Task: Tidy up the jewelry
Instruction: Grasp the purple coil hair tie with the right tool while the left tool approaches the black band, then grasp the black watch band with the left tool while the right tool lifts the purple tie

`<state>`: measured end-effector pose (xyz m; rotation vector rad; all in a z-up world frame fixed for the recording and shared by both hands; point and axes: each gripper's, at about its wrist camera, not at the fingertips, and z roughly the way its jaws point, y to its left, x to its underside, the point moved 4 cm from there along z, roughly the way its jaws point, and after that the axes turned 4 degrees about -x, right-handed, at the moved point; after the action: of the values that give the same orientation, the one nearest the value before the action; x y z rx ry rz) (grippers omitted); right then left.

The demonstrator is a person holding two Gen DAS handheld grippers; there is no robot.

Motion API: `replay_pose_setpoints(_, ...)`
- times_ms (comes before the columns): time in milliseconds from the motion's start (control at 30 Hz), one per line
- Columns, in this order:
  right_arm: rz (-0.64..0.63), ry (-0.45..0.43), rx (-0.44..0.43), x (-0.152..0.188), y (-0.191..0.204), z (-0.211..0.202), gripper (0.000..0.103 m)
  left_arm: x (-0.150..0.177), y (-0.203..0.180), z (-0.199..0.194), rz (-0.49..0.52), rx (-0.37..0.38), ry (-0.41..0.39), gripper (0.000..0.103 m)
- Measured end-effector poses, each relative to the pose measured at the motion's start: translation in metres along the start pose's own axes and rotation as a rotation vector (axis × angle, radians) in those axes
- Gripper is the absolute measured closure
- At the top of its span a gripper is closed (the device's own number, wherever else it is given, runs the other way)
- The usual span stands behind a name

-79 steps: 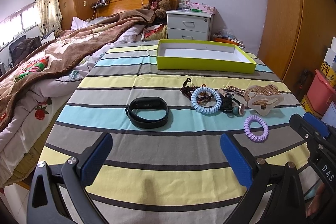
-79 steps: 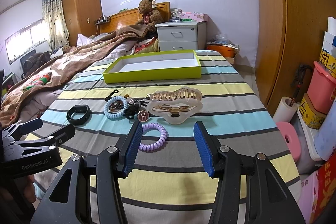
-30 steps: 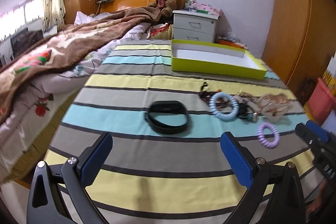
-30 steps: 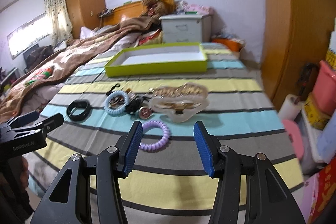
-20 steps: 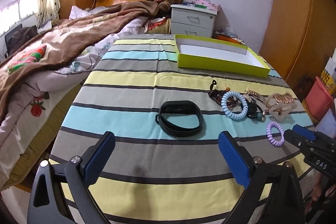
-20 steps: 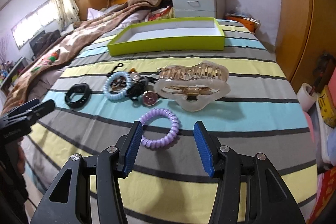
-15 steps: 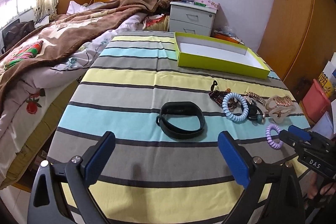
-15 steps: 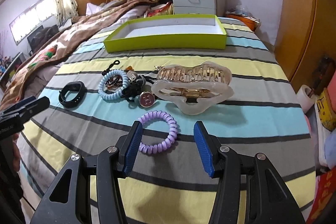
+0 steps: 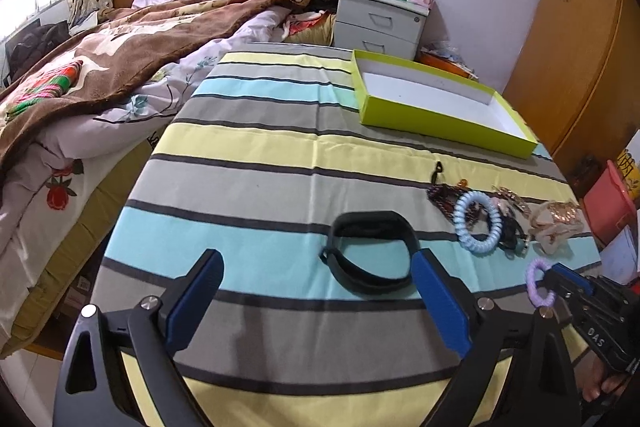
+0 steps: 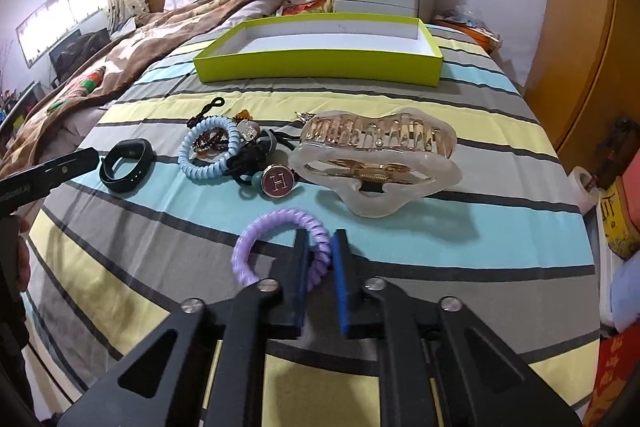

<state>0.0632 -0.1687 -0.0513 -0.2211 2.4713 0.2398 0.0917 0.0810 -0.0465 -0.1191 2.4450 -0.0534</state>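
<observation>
Pinching purple coil tie [image 10: 280, 247] flat on cloth — right gripper [image 10: 320, 247]; left gripper [image 9: 316, 263] wide.

right gripper [image 10: 320, 259] jaws newly closed on purple coil hair tie [image 10: 280, 247], left gripper [image 9: 316, 291] nearer black band [image 9: 370, 251]

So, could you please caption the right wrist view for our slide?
Right gripper closed on the purple spiral hair tie on the striped tablecloth; empty green tray beyond.

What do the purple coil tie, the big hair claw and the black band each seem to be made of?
Purple coil tie: glossy spiral cord, probably plastic. Big hair claw: translucent frosted plastic, apparently with a metal spring. Black band: matte, likely rubber or silicone.
</observation>
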Motion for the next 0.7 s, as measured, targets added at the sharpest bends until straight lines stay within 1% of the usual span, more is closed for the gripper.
replay_pose_setpoints(100, 0.014, -0.008, -0.016, 0.000, -0.003, -0.002, 0.093, -0.004, -0.001, 0.004, 0.028, -0.010, 0.002, 0.008)
replay_pose_setpoints(267, 0.034, -0.049, -0.035, -0.003, -0.008, -0.013, 0.093, -0.012, -0.005, 0.017, 0.069, 0.033, 0.035, 0.008)
replay_pose_setpoints(333, 0.039, -0.059, -0.038, -0.005, -0.010, -0.017, 0.093, -0.014, -0.006, 0.020, 0.095, 0.015, 0.035, 0.008)
replay_pose_setpoints(400, 0.042, -0.062, -0.042, -0.006, -0.011, -0.019, 0.093, -0.017, -0.011, 0.024, 0.141, 0.002, 0.034, 0.008)
replay_pose_setpoints(500, 0.044, -0.064, -0.054, -0.006, -0.010, -0.021, 0.093, -0.020, -0.015, 0.033, 0.175, -0.001, 0.060, 0.008)
replay_pose_setpoints(600, 0.043, -0.065, -0.067, -0.007, -0.008, -0.023, 0.093, -0.020, -0.022, 0.036, 0.223, -0.019, 0.057, 0.008)
replay_pose_setpoints(700, 0.044, -0.067, -0.073, -0.009, -0.008, -0.023, 0.093, -0.019, -0.030, 0.041, 0.275, -0.012, 0.067, 0.008)
